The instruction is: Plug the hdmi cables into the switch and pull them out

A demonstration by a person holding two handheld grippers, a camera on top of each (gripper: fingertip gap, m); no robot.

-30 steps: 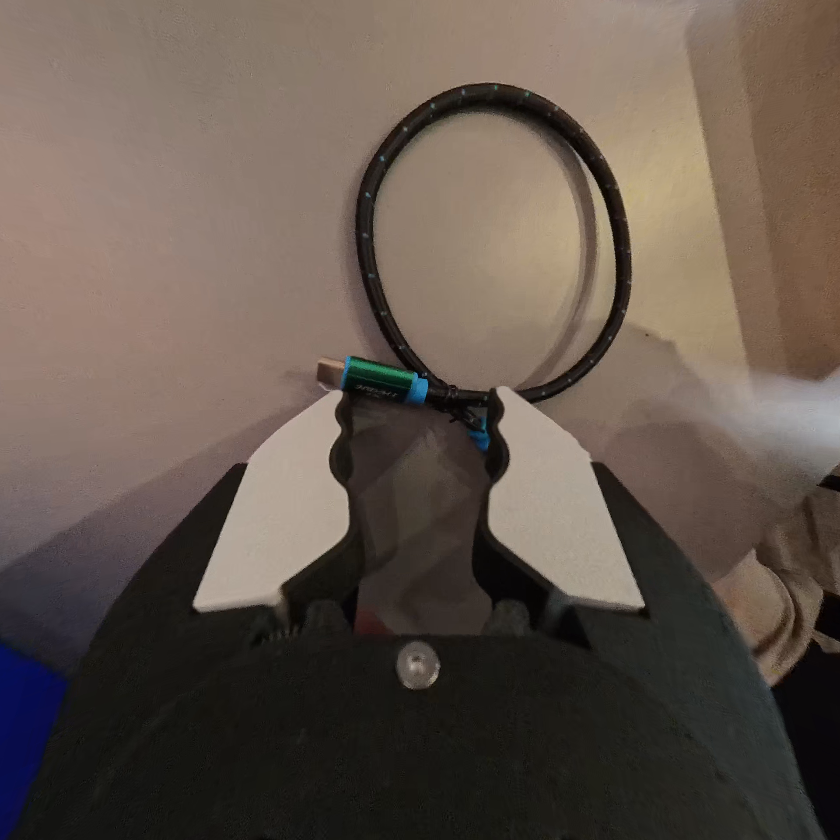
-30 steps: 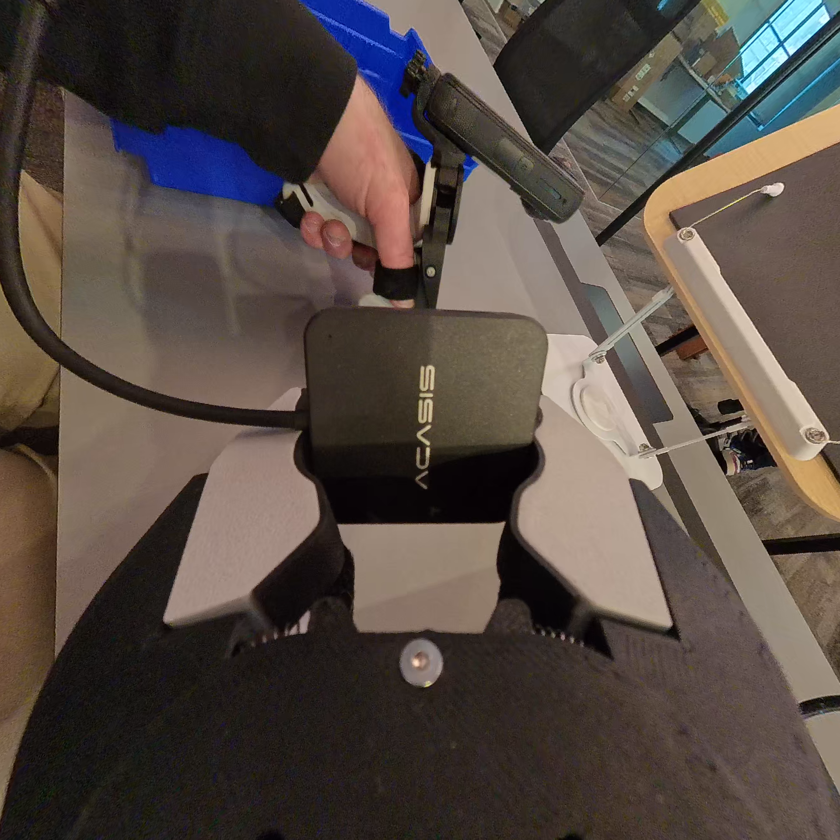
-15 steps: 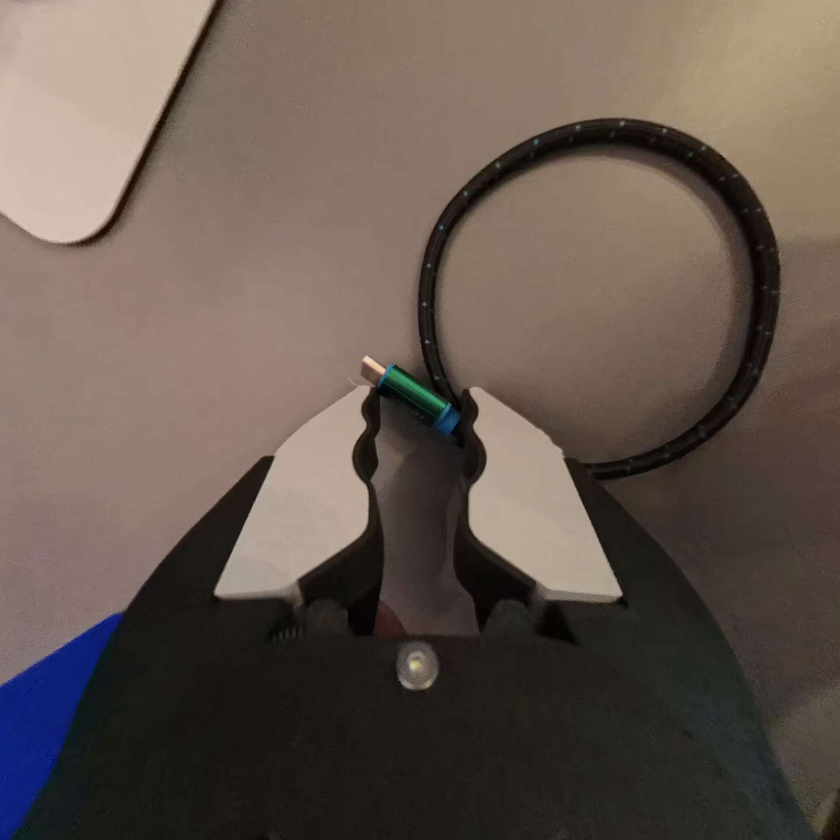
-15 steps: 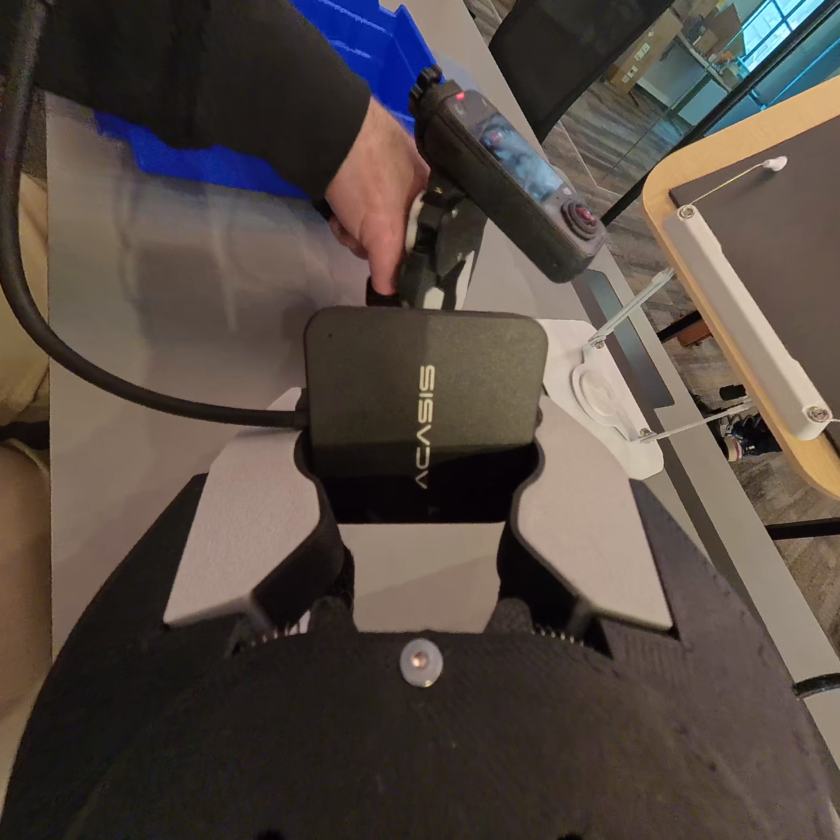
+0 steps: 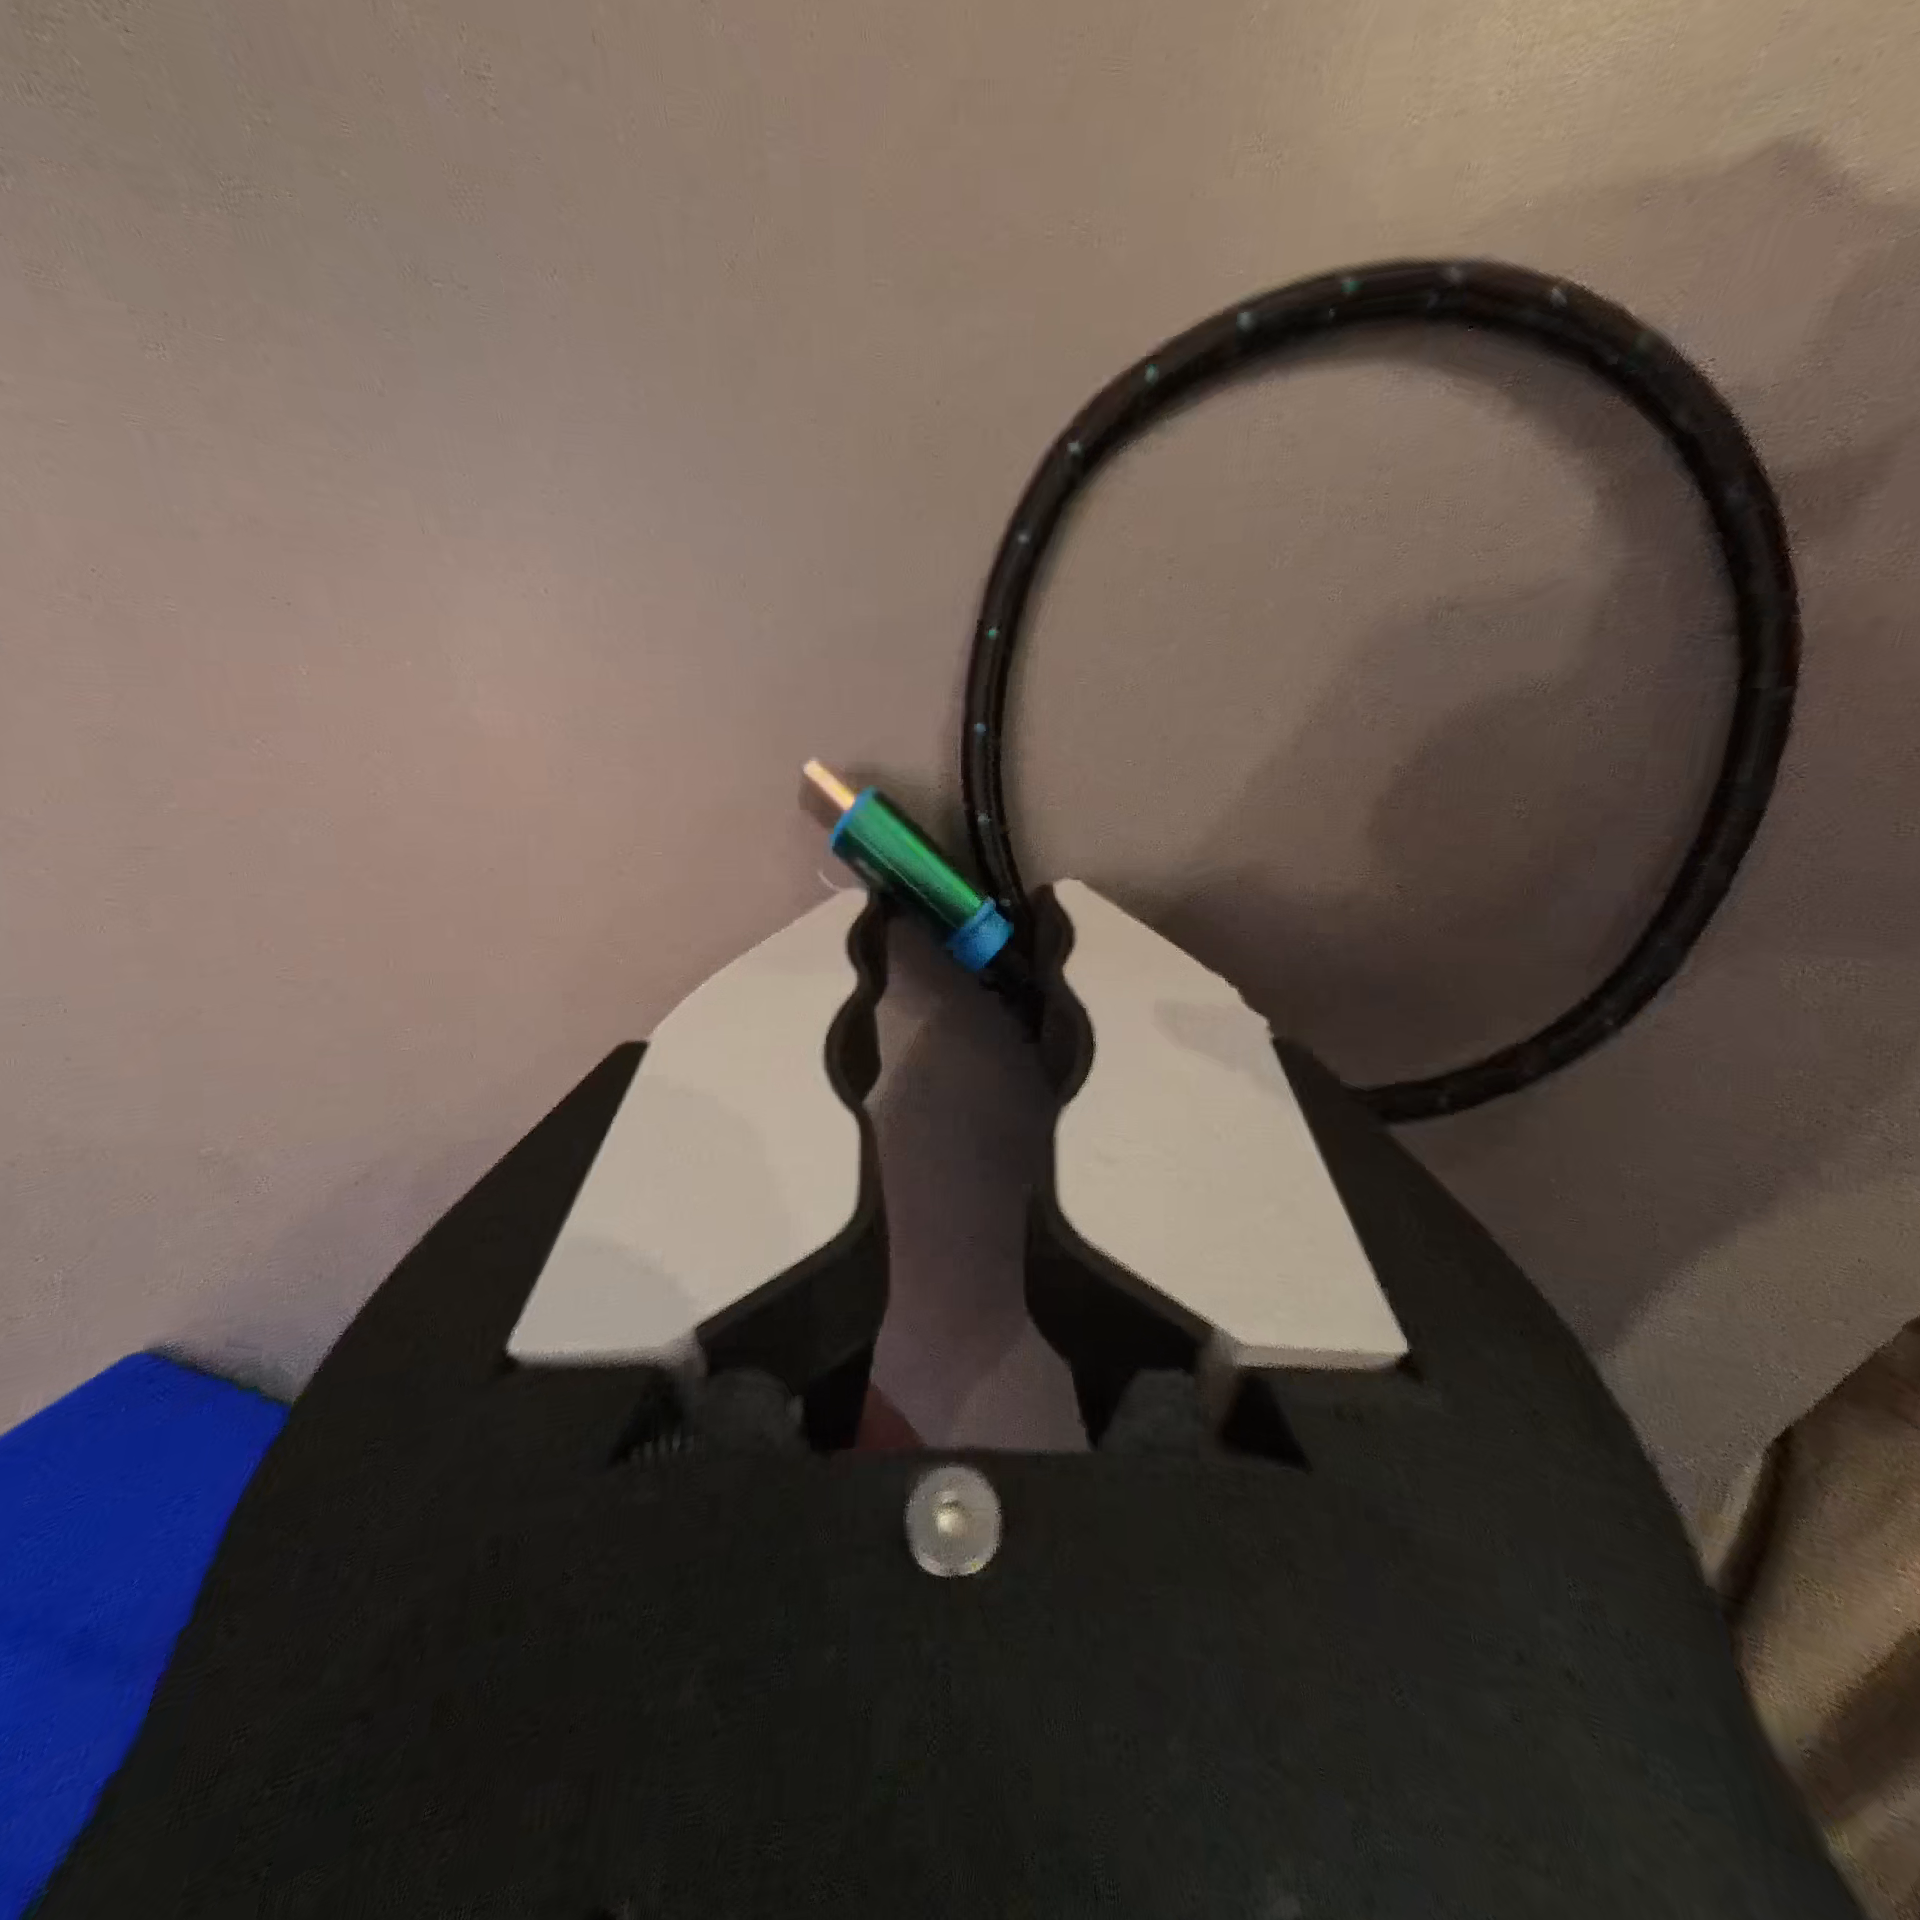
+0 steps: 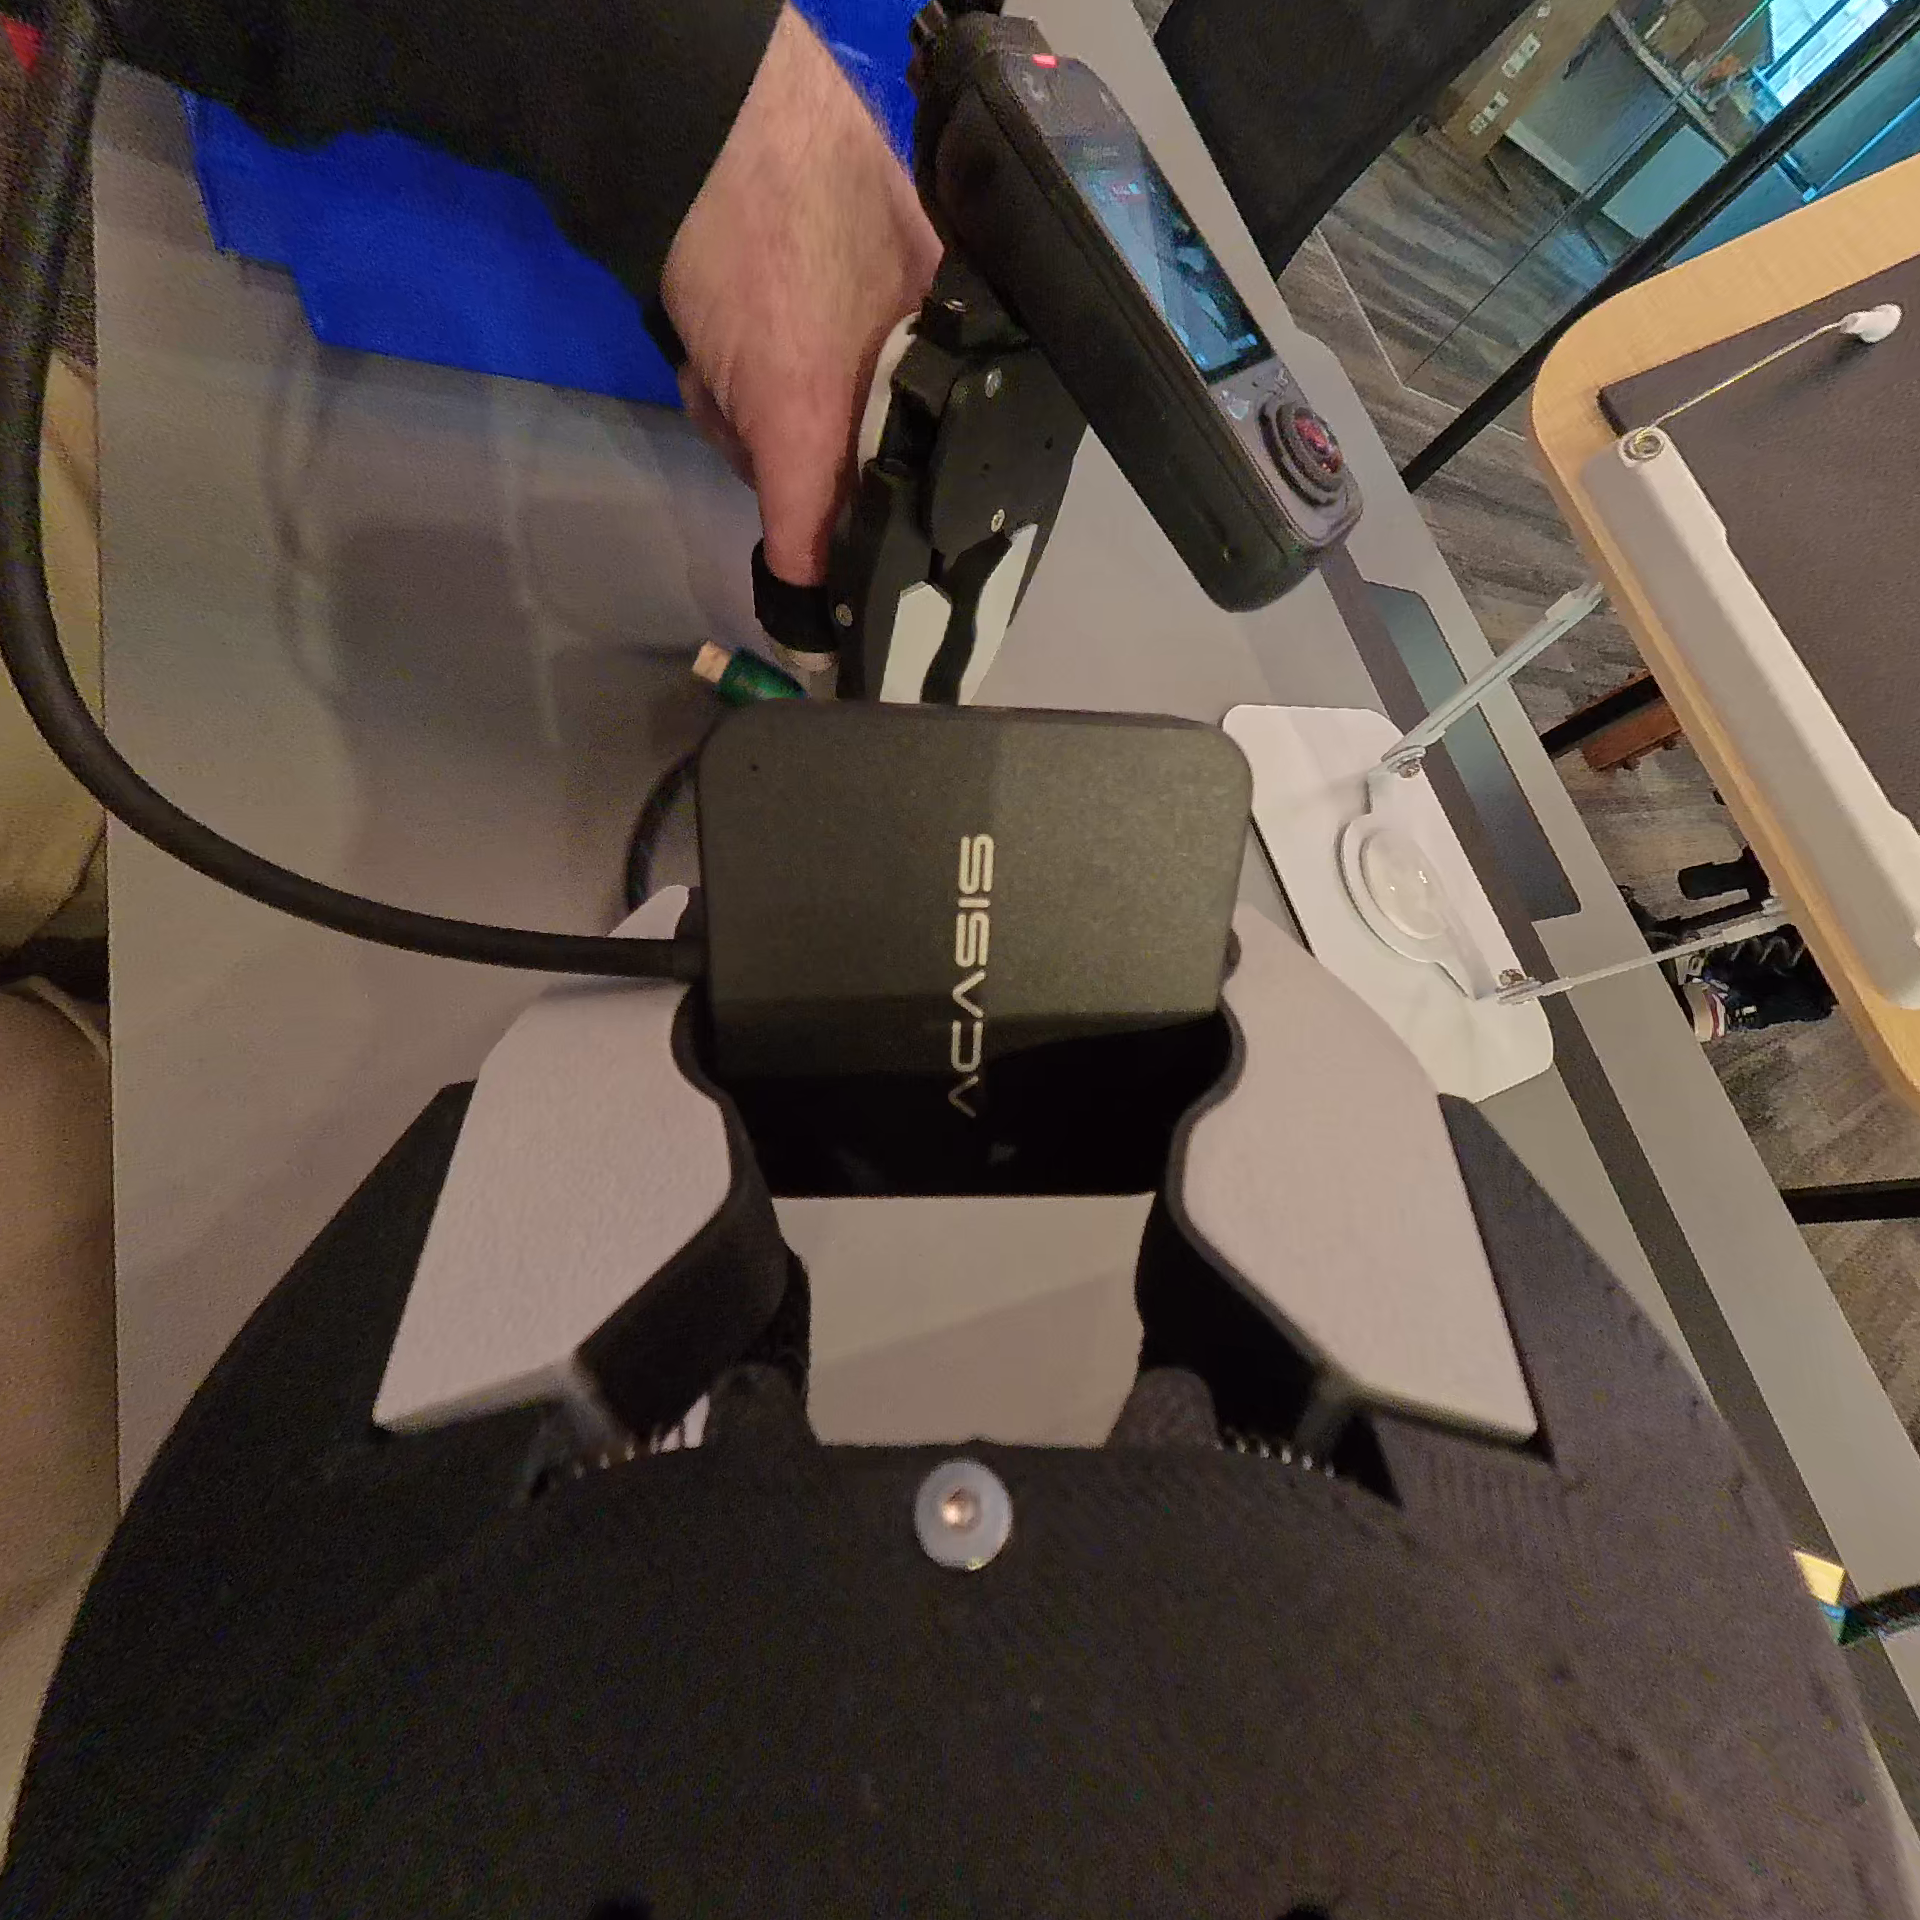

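Observation:
My right gripper (image 6: 956,935) is shut on the black switch box (image 6: 971,883), held flat over the grey table (image 6: 364,675). A thick black cable (image 6: 312,894) leaves the switch's left side. My left gripper (image 5: 954,912) is shut on the HDMI plug (image 5: 899,862), which is green with a blue collar and a gold tip pointing up-left. Its black braided cable (image 5: 1756,623) loops round to the right. In the right wrist view the left gripper (image 6: 925,665) hangs just beyond the switch's far edge, and the plug (image 6: 743,675) sticks out to its left.
A person's hand (image 6: 790,312) holds the left gripper, which carries a black camera (image 6: 1143,312). A blue bin (image 6: 416,270) stands at the far left. A white stand (image 6: 1392,894) sits right of the switch by the table edge. A wood-edged table (image 6: 1714,520) is farther right. Left tips to right tips: about 20 cm.
My left gripper's jaws have narrowed onto the plug and the gripper has turned, so the plug now tilts up-left. It has come closer to the switch. My right gripper holds still.

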